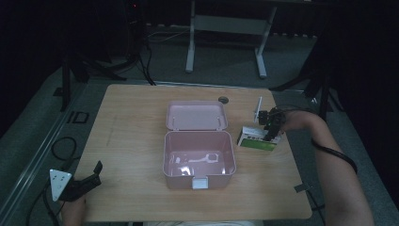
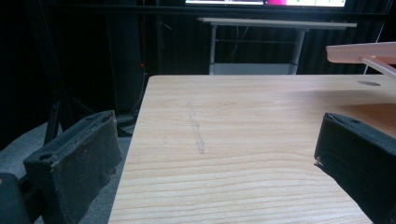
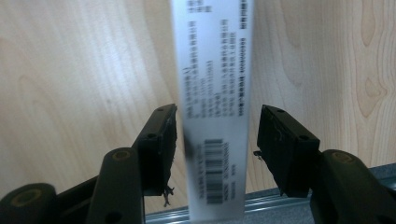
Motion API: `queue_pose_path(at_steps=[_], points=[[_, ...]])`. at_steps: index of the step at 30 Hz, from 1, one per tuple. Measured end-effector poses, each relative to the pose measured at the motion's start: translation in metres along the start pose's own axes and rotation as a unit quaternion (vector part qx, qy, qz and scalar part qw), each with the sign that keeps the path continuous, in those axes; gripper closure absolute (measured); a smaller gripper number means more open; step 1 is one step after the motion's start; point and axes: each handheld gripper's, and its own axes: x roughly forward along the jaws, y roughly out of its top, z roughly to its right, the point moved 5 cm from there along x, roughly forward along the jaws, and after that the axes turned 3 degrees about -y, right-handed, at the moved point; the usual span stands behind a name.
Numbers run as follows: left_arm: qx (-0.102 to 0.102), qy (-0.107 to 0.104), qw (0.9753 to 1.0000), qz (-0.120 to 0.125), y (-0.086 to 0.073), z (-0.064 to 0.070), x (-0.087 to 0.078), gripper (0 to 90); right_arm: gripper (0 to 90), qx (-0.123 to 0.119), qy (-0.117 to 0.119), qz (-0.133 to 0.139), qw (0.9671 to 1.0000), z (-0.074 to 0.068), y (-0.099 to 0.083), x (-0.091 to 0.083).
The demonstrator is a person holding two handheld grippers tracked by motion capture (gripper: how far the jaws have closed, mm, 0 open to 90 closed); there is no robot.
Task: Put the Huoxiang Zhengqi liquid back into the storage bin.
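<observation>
An open pink box [image 1: 165, 155] stands mid-table, its lid [image 1: 195, 115] folded back; a pale shape lies on its floor, and I cannot tell what it is. A small green-and-white carton [image 1: 254, 141] lies to the box's right. My right gripper [image 1: 270, 134] points down over it. In the right gripper view the carton's white barcode side [image 3: 215, 93] runs between the jaws of the right gripper [image 3: 215, 140]: the left jaw sits at its edge, while a small gap separates the right jaw. My left gripper [image 1: 95, 175] rests wide open at the table's front left corner, nothing held [image 2: 215, 149].
A round cable hole [image 1: 223, 99] sits in the table behind the lid. The lid's edge [image 2: 359, 51] juts in at the upper right of the left gripper view. The table's metal rim [image 3: 266, 200] lies just beyond the carton. A desk frame [image 1: 226, 28] stands on the floor behind.
</observation>
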Motion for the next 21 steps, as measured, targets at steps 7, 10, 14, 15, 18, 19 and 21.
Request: queue_pose_path(at_steps=[7,10,14,15,18,19,21], points=[[0.0,-0.001,1.0,0.0,0.0,0.0,0.0,0.3,51.6,-0.012,0.015,-0.013,0.9997,-0.003,0.002,0.014],[0.0,-0.001,1.0,0.0,0.0,0.0,0.0,0.3,54.6,-0.006,0.025,-0.01,0.9996,-0.004,0.005,0.018],[0.0,0.0,1.0,0.0,0.0,0.0,0.0,0.3,60.0,-0.011,0.02,-0.008,0.9997,-0.004,0.005,0.021],[0.0,0.0,1.0,0.0,0.0,0.0,0.0,0.3,60.7,-0.013,0.022,-0.007,0.9997,-0.004,0.005,0.02],[0.0,0.0,1.0,0.0,0.0,0.0,0.0,0.3,61.7,-0.02,0.03,-0.007,0.9993,-0.007,0.005,0.019],[0.0,0.0,1.0,0.0,0.0,0.0,0.0,0.3,61.8,-0.022,0.033,-0.005,0.9992,-0.008,0.005,0.019],[0.0,0.0,1.0,-0.001,0.0,0.0,0.0,0.2,61.9,-0.027,0.036,0.003,0.999,-0.011,0.004,0.016]])
